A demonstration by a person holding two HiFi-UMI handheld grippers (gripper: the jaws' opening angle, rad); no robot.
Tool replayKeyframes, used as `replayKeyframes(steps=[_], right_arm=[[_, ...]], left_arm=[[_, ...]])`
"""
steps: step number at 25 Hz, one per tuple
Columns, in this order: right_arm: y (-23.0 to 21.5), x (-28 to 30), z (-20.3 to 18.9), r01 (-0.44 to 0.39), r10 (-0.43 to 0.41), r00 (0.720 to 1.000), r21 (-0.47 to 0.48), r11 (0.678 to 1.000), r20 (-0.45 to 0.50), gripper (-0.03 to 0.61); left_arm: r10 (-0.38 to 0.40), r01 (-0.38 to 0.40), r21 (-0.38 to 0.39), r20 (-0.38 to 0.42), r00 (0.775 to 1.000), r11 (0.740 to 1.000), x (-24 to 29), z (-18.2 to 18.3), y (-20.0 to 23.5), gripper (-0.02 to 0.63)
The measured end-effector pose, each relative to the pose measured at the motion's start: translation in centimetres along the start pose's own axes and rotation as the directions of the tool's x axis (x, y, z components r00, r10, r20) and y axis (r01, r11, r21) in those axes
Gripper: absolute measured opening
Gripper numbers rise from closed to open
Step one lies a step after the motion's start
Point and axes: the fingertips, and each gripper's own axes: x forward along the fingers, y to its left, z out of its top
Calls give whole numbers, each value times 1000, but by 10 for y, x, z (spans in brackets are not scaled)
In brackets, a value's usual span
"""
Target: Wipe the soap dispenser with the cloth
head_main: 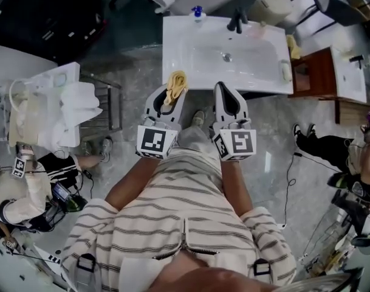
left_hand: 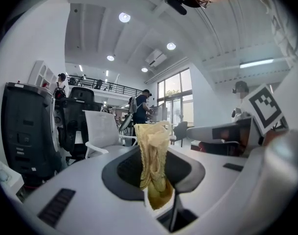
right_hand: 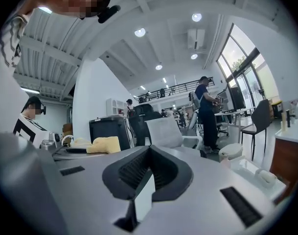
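The soap dispenser [head_main: 198, 12], small with a blue top, stands at the back left corner of the white sink [head_main: 178, 47]. My left gripper [head_main: 171, 93] is shut on a crumpled yellow cloth [head_main: 177, 81] at the sink's front edge. In the left gripper view the cloth [left_hand: 153, 153] stands up between the jaws. My right gripper [head_main: 223, 90] hovers beside it over the front edge, shut with nothing in it. The right gripper view shows its own jaws [right_hand: 149, 150] closed and empty, with the yellow cloth [right_hand: 104, 144] off to the left. The dispenser is in neither gripper view.
A black faucet [head_main: 237, 20] rises at the sink's back. A wooden cabinet [head_main: 318, 72] adjoins the sink's right side and a white bin [head_main: 270, 6] stands behind it. A cart with white towels [head_main: 63, 108] is at left. People stand at both sides, shoes [head_main: 303, 134] at right.
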Motion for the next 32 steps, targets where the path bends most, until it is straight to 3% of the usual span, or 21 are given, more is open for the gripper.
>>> replayKeyframes(steps=[7, 16, 32], right_arm=[[-46, 71, 11, -71, 71, 997, -9, 997, -24, 2], [-84, 121, 8, -147, 146, 988, -20, 989, -55, 2], [-102, 196, -37, -93, 90, 987, -12, 996, -130, 0]], left_arm=[[70, -70, -28, -10, 998, 997, 74, 6, 29, 97], [172, -173, -41, -39, 984, 984, 122, 3, 47, 97], [122, -130, -79, -92, 988, 988, 168, -33, 96, 97]])
